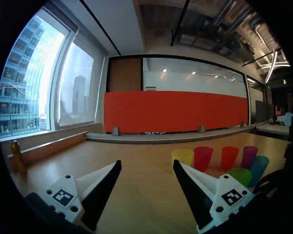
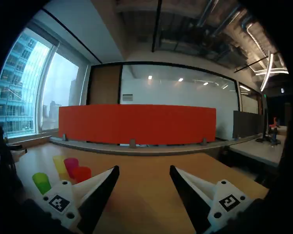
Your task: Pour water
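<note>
Left gripper [image 1: 146, 162], right gripper [image 2: 143, 167]: released, empty, table [image 1: 146, 206] ahead. Left gripper view: cups [image 1: 203, 156] at 2 o'clock, bottle [image 1: 15, 154] at 9 o'clock by the table edge.

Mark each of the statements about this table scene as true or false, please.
1. The left tool and the right tool are both open and empty. True.
2. The yellow cup lies on its side. False: it stands upright.
3. The green cup is nearer to the left tool than the purple cup is. True.
4. The partition is blue. False: it is orange-red.
</note>
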